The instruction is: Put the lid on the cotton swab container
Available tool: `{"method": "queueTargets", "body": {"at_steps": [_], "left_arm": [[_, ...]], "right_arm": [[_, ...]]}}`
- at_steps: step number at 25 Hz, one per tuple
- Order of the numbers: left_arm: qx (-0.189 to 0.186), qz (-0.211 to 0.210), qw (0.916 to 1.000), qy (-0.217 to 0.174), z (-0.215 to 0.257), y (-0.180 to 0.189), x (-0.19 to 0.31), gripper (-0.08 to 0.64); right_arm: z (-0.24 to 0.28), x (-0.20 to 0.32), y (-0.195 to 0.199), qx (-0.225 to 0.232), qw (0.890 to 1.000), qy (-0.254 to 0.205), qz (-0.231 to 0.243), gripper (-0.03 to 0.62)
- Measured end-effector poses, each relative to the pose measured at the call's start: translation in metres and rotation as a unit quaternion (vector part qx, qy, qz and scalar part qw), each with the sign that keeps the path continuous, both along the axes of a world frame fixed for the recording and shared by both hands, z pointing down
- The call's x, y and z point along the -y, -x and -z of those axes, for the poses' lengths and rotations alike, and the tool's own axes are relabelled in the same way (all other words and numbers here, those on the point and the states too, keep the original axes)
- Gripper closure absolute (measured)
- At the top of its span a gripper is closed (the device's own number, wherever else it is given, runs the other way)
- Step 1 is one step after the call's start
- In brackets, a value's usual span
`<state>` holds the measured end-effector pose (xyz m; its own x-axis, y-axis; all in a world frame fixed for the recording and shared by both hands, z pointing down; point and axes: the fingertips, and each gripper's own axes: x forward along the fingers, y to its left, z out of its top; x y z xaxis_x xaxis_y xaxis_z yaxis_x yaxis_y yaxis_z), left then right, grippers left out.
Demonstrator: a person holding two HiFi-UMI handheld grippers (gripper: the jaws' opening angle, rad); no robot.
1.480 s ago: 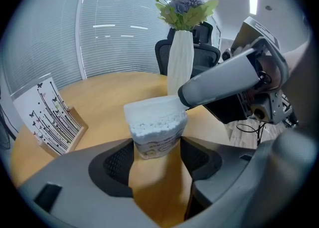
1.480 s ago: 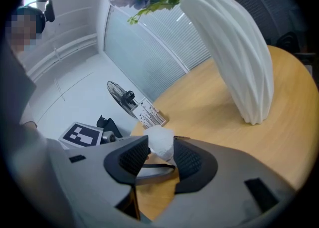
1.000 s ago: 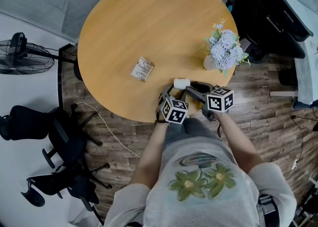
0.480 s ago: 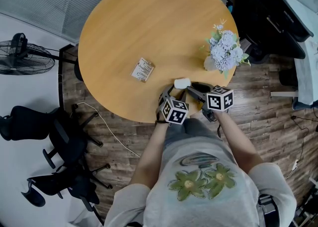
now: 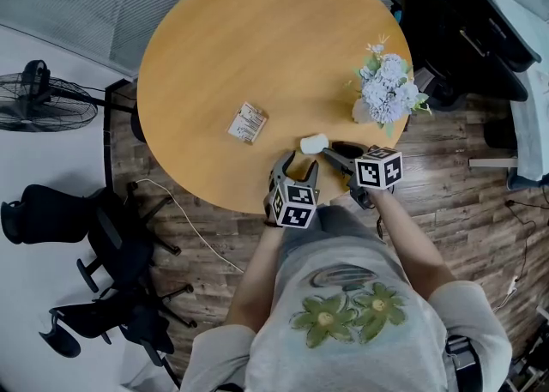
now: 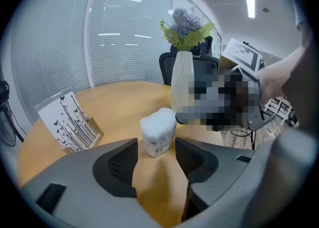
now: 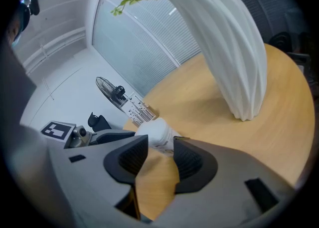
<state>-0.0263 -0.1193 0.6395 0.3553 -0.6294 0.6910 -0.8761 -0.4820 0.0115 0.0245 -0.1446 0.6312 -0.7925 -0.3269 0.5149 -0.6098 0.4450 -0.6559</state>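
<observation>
The cotton swab container [image 5: 314, 143] stands upright near the front edge of the round wooden table [image 5: 257, 39]. It is a small clear tub with print on its side [image 6: 158, 133] and a white rounded top; I cannot tell a lid apart from the body. My left gripper [image 5: 293, 165] hangs a little short of it, open, with nothing between its jaws [image 6: 155, 159]. My right gripper [image 5: 326, 151] reaches in from the right. Its fingertips close on the container [image 7: 155, 132], whose lower part the jaws hide.
A white ribbed vase of pale flowers [image 5: 384, 90] stands at the table's right edge, close to my right arm. A small card holder [image 5: 247, 121] sits left of the container. Black chairs [image 5: 463, 21] and a floor fan [image 5: 43, 99] surround the table.
My left gripper has drawn back from the container, toward the person and upward. The container and my right gripper have stayed where they were.
</observation>
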Motion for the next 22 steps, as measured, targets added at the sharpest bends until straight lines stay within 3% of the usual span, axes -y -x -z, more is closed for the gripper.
{"method": "queueTargets", "body": {"at_steps": [2, 4, 6, 9, 11, 18, 22], "left_arm": [[-0.012, 0.008, 0.9996, -0.022, 0.017, 0.003, 0.002, 0.334], [-0.026, 0.011, 0.9986, -0.044, 0.033, 0.001, 0.006, 0.402], [-0.04, 0.004, 0.9978, -0.053, 0.043, -0.005, 0.008, 0.408], [-0.042, -0.007, 0.9977, -0.052, 0.046, -0.013, 0.011, 0.419], [-0.035, -0.007, 0.9981, -0.051, 0.044, -0.014, 0.015, 0.476], [-0.033, 0.008, 0.9994, -0.01, 0.027, -0.011, 0.015, 0.56], [-0.039, 0.008, 0.9992, -0.007, 0.028, -0.01, 0.016, 0.561]], "right_arm": [[0.001, 0.0, 0.0, -0.003, 1.0, 0.003, 0.003, 0.43], [0.001, 0.001, 0.0, -0.005, 1.0, 0.004, 0.004, 0.43], [0.001, 0.001, 0.0, -0.004, 1.0, 0.005, 0.004, 0.43], [0.001, 0.001, 0.0, -0.004, 1.0, 0.007, 0.002, 0.43], [0.001, 0.001, 0.0, -0.004, 1.0, 0.007, 0.003, 0.43], [0.001, 0.0, 0.001, -0.009, 1.0, 0.009, 0.004, 0.428], [0.0, 0.001, 0.0, -0.008, 1.0, 0.009, 0.001, 0.428]]}}
